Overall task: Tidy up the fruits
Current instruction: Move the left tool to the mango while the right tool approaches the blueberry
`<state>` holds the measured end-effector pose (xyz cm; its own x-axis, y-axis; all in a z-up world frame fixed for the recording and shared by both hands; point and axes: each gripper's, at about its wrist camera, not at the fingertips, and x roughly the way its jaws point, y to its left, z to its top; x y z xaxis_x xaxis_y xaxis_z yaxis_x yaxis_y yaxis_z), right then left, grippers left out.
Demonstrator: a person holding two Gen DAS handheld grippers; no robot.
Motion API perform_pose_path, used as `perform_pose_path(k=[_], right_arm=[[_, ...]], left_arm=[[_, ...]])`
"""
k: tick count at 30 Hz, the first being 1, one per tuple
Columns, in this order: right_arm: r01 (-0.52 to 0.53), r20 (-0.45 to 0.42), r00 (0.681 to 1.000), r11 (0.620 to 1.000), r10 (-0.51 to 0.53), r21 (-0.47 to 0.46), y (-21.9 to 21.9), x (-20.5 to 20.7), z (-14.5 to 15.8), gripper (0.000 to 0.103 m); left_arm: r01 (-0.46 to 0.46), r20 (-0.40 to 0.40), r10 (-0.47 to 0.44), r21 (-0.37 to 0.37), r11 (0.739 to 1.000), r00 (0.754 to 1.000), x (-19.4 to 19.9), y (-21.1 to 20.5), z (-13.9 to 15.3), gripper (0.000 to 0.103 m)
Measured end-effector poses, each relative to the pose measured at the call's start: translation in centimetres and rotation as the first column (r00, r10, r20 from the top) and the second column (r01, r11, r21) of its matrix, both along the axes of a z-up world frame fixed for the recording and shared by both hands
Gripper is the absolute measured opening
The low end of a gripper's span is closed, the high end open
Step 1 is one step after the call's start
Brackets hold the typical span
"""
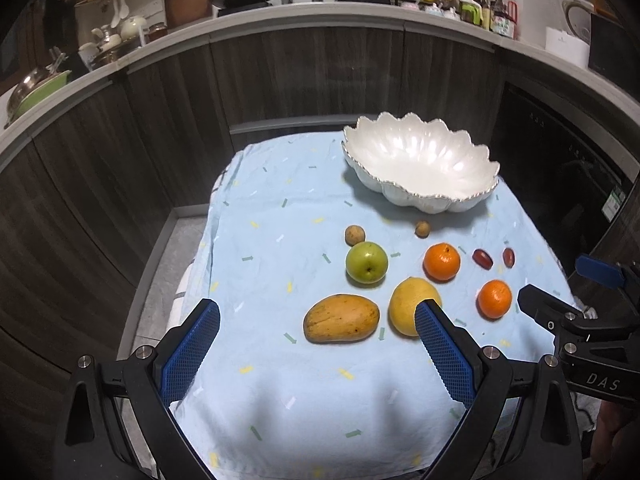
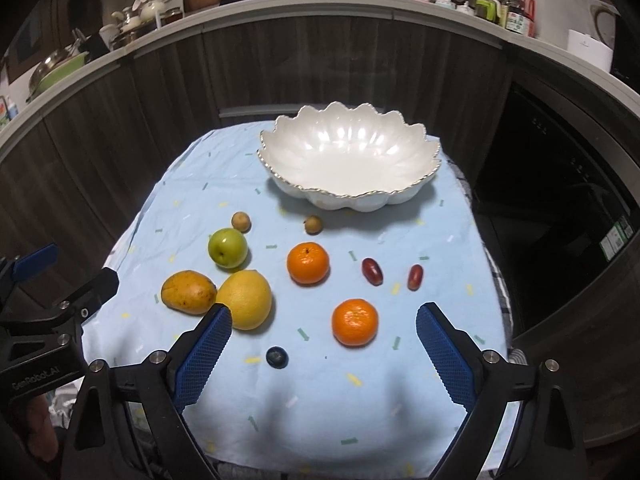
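Both tongs, left (image 1: pixel 318 354) and right (image 2: pixel 324 354), hover with jaws apart and nothing between them over a cloth-covered desk (image 2: pixel 360 412), where a mango (image 2: pixel 188 293), lemon (image 2: pixel 245 300), green apple (image 2: pixel 227 248), two tangerines (image 2: pixel 355 322) and red grapes (image 2: pixel 372 271) lie before a white scalloped bowl (image 2: pixel 424 148).

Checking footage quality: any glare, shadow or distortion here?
Left wrist view: glare streaks inside the bowl, counter bent by fisheye, dark corners. Right wrist view: same glare on the bowl, soft shadow on the near cloth.
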<state>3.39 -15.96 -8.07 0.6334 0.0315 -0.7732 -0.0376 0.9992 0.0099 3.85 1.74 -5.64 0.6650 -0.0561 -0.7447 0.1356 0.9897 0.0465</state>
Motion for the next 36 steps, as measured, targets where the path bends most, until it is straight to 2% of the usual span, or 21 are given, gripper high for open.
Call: perform_pose_path(k=[16,27,32,36], right_arm=[[-0.069,-0.142,0.988,0.997,0.066,-0.02,1.9,2.0,-4.8,0.078],[-0.086,-0.243,0.967,0.996,0.08,-0.012,2.6,3.2,-7.9,0.071],[-0.09,-0.284,0.955,0.996,0.084,-0.007,2.8,3.7,-8.9,0.06],[-0.087,-0.303,0.95,0.996,0.081,-0.006,2.8,3.8,-9.5,0.06]], left_arm=[[0.13,-0.156,-0.13,-0.011,0.991,0.979,3.6,-0.2,-5.8,0.1],[0.153,-0.219,-0.155,-0.028,0.988,0.963,5.6,-0.3,-8.7,0.1],[0.17,-0.239,-0.173,-0.034,0.985,0.956,6.4,-0.6,-9.7,0.098],[0.185,-0.25,-0.189,-0.039,0.982,0.95,6.8,-0.7,-10.4,0.098]])
